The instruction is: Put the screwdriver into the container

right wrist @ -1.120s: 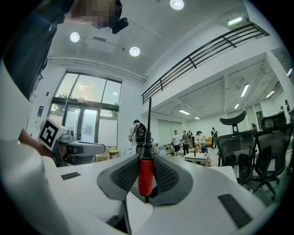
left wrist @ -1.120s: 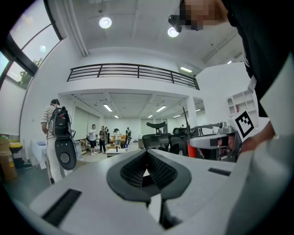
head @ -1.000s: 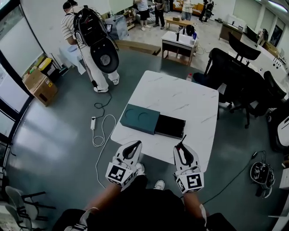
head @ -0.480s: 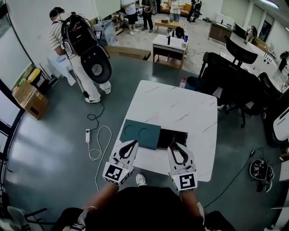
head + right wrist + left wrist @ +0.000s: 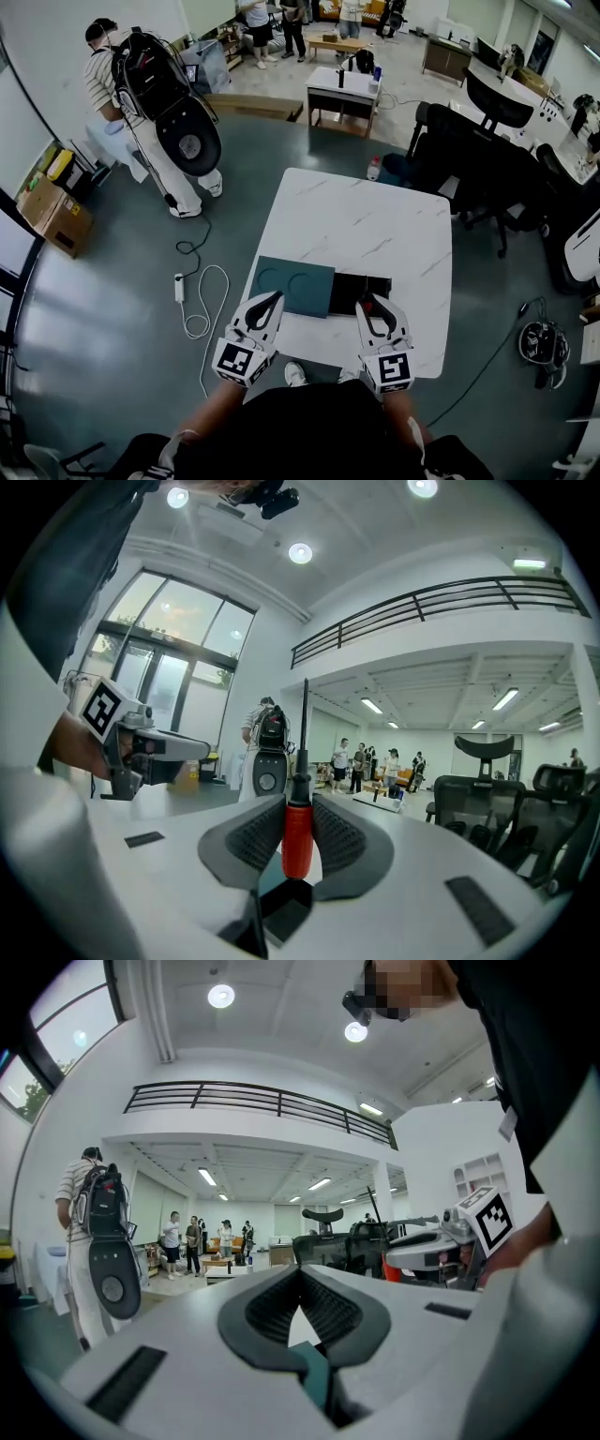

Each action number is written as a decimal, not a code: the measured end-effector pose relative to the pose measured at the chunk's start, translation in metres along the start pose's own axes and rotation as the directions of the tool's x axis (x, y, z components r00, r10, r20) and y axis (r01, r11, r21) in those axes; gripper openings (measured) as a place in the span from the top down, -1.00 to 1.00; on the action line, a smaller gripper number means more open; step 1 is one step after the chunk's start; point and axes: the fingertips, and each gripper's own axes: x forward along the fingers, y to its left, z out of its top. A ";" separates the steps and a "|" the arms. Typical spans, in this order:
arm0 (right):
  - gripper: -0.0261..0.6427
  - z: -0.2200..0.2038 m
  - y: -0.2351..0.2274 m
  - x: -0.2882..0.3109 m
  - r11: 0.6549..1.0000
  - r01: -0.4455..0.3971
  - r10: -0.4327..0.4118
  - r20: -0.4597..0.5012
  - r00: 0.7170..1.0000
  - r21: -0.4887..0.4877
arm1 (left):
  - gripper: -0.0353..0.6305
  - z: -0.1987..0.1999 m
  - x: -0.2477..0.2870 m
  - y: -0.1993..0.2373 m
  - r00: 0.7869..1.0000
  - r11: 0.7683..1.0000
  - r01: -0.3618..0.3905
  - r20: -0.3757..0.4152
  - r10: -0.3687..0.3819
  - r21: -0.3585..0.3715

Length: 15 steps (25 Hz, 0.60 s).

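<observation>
My right gripper [image 5: 298,801] clamps the red-handled screwdriver [image 5: 297,836]; left gripper [image 5: 300,1274] is closed. Open black container [image 5: 345,295] abuts teal lid [image 5: 293,286].

On the desk [image 5: 366,220], at its near edge, the flat box [image 5: 293,286] lies left of the container [image 5: 362,293], touching it; chairs [image 5: 478,155] stand right of the desk.

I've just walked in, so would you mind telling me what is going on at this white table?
A person stands at the near edge of the white marble table with a gripper in each hand. The right gripper is clamped on a red-handled screwdriver, its shaft pointing up. The left gripper is shut and empty. Both are held near the black container, which lies beside a flat teal piece. The screwdriver is not yet in the container.
</observation>
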 end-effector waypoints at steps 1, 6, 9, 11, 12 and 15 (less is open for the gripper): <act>0.61 -0.002 -0.004 0.002 1.000 -0.006 0.006 -0.010 1.000 -0.008 | 0.88 -0.001 0.004 0.000 1.000 1.000 -0.002 0.002 0.002 -0.014; 0.61 -0.018 -0.017 0.006 0.998 -0.052 0.051 -0.032 0.998 -0.023 | 0.88 0.001 0.020 -0.010 1.000 0.999 0.005 0.028 -0.004 -0.047; 0.61 -0.028 -0.027 0.010 0.996 -0.084 0.085 -0.025 0.996 0.016 | 0.88 0.000 0.030 -0.009 0.999 0.997 -0.026 0.035 0.028 -0.071; 0.61 -0.038 -0.033 0.013 0.995 -0.095 0.096 -0.045 0.994 0.021 | 0.88 0.004 0.036 -0.008 0.998 0.996 -0.045 0.047 0.049 -0.079; 0.61 -0.046 -0.036 0.014 0.995 -0.098 0.098 -0.065 0.993 0.017 | 0.88 0.004 0.039 -0.008 0.997 0.996 -0.050 0.048 0.054 -0.080; 0.61 -0.076 -0.042 0.018 0.993 -0.116 0.111 -0.158 0.981 -0.023 | 0.88 -0.002 0.045 -0.010 0.998 0.996 -0.050 0.029 0.053 -0.078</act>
